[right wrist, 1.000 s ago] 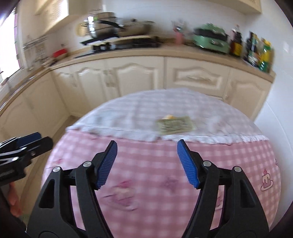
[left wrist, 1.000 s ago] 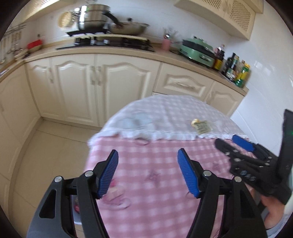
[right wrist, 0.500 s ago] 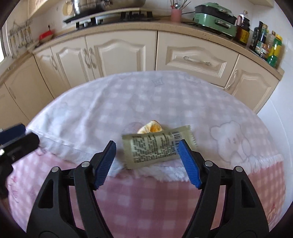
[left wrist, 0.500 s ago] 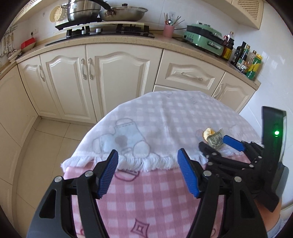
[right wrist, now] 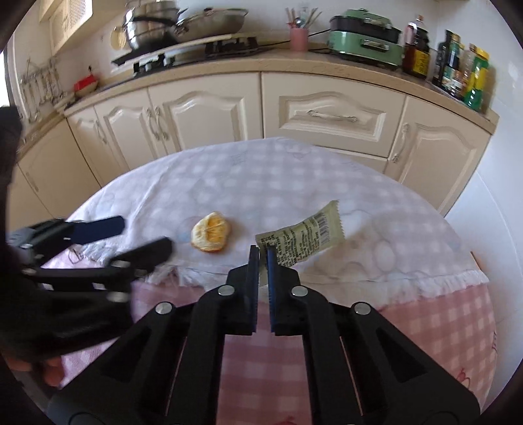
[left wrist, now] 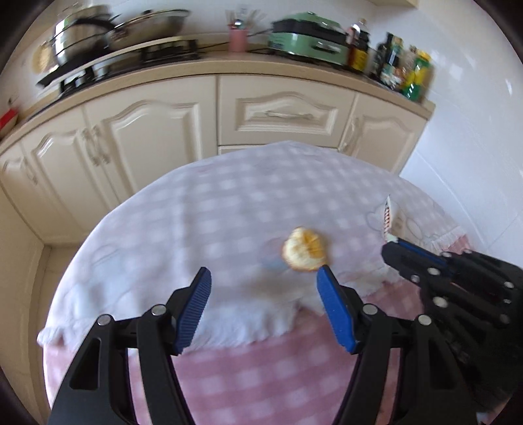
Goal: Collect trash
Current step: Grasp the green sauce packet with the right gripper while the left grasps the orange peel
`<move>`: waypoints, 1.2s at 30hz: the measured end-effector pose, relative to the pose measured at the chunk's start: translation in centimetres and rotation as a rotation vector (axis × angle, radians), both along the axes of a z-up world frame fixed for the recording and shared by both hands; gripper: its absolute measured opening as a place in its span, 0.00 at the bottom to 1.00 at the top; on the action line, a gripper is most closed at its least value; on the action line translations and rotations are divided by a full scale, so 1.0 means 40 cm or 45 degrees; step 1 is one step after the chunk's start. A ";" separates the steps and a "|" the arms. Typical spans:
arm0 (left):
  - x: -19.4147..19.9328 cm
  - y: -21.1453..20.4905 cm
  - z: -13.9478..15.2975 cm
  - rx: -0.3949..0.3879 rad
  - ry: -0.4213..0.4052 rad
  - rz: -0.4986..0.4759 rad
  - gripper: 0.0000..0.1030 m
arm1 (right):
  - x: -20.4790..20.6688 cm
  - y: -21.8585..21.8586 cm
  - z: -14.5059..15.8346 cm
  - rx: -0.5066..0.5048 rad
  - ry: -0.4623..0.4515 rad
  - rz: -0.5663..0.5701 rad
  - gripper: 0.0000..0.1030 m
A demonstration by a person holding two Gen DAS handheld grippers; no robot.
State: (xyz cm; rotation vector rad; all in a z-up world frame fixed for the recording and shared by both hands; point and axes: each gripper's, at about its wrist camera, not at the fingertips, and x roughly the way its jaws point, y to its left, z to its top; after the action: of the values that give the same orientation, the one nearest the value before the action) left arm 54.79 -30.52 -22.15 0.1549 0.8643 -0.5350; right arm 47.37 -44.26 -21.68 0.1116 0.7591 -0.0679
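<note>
The wrapper (right wrist: 302,240) is pinched at its near end by the right hand-held gripper (right wrist: 262,253), whose jaws have just been closing on it, its far end tilted off the cloth (right wrist: 261,183). 1 piece taken, 1 left — the peel (left wrist: 304,249) lies on the cloth just beyond the left hand-held gripper (left wrist: 263,281), released, empty.

A home kitchen — cream cabinets (right wrist: 209,111) with arched panel doors and a drawer run under a tan countertop (right wrist: 327,63). On it sit a gas hob (right wrist: 196,52) with a steel pot (right wrist: 147,27) and a pan (right wrist: 212,19), a pink utensil cup (right wrist: 299,37), a green electric cooker (right wrist: 364,36) and sauce bottles (right wrist: 457,70) — white tiled walls behind. In front stands a table under a checked cloth (right wrist: 261,183).
</note>
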 end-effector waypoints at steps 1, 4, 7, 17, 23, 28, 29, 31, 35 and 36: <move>0.002 -0.016 -0.001 0.006 -0.004 -0.003 0.64 | -0.005 -0.010 0.002 0.009 -0.009 -0.007 0.04; 0.012 -0.061 -0.002 0.012 -0.011 -0.013 0.64 | -0.014 -0.037 0.001 0.045 -0.025 -0.025 0.04; 0.023 -0.102 -0.016 0.050 -0.010 -0.027 0.63 | -0.017 -0.052 -0.004 0.060 -0.031 -0.046 0.04; 0.020 -0.103 -0.027 0.087 -0.027 -0.017 0.30 | -0.021 -0.055 -0.003 0.069 -0.046 -0.055 0.03; -0.035 -0.059 0.014 0.053 -0.048 -0.035 0.30 | -0.050 -0.024 0.037 0.060 -0.080 -0.039 0.03; -0.092 0.008 0.067 0.012 -0.079 -0.028 0.30 | -0.100 0.017 0.081 0.045 -0.122 -0.023 0.02; -0.105 0.025 0.078 0.000 -0.084 -0.026 0.30 | -0.115 0.029 0.092 0.045 -0.134 -0.018 0.02; -0.136 0.065 0.097 -0.021 -0.094 -0.020 0.30 | -0.141 0.051 0.110 0.036 -0.155 -0.006 0.02; -0.191 0.151 0.124 -0.071 -0.090 -0.007 0.30 | -0.195 0.111 0.152 0.030 -0.187 0.027 0.02; -0.204 0.172 0.129 -0.080 -0.091 -0.004 0.30 | -0.206 0.123 0.161 0.027 -0.193 0.034 0.02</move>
State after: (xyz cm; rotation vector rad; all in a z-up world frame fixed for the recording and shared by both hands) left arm 46.62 -23.65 -16.98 0.1175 0.7771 -0.5560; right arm 39.12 -39.33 -15.25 0.1255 0.6097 -0.0254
